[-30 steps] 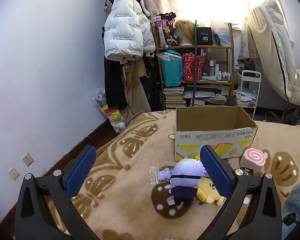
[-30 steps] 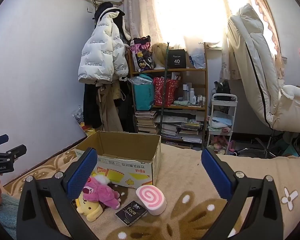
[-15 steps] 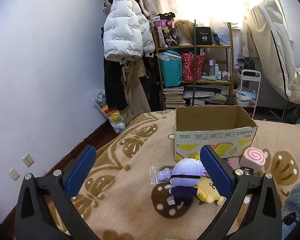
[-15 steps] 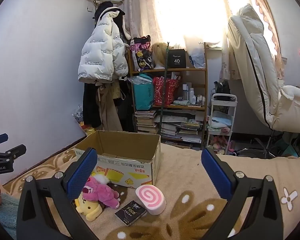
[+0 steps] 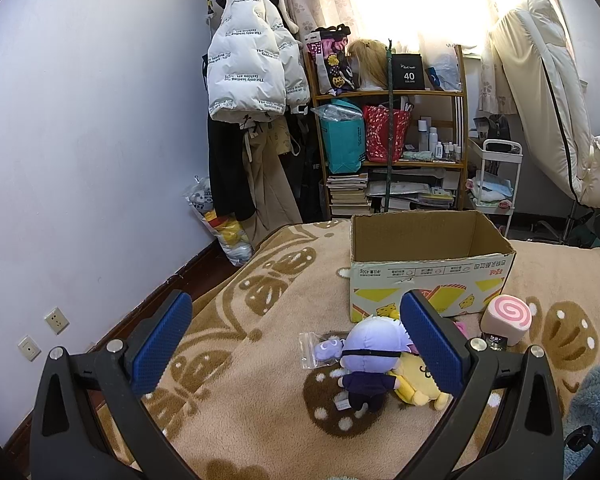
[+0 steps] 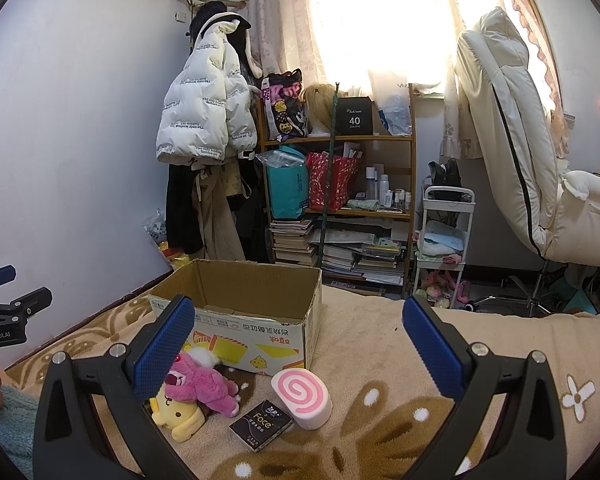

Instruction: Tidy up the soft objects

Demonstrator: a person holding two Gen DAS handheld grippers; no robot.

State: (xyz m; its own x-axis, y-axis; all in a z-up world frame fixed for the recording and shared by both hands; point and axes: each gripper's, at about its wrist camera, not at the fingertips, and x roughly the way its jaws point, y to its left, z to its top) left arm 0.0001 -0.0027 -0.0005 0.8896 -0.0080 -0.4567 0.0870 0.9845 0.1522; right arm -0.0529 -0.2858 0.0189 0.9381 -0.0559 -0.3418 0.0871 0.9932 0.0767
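Left wrist view: the left gripper [image 5: 296, 340] hangs spread wide and empty above a patterned blanket [image 5: 236, 400]. A doll with a pale purple head [image 5: 370, 358] lies just ahead, touching a yellow plush [image 5: 414, 386], with a small clear bag [image 5: 320, 346] beside its head. Behind them stands an open cardboard box [image 5: 428, 276]; a pink swirl cushion [image 5: 506, 318] sits by its corner. A clean pick likely means lowering the fingers to either side of the doll's body, clear of the yellow plush, before closing.

Right wrist view: the right gripper [image 6: 298, 344] is likewise released, holding nothing. A pink bear [image 6: 200, 380] rests on the yellow plush in front of the box, with the swirl cushion and a black tissue packet [image 6: 261, 425] just to their right. The bear, lying on top, looks the easiest first lift into the box.
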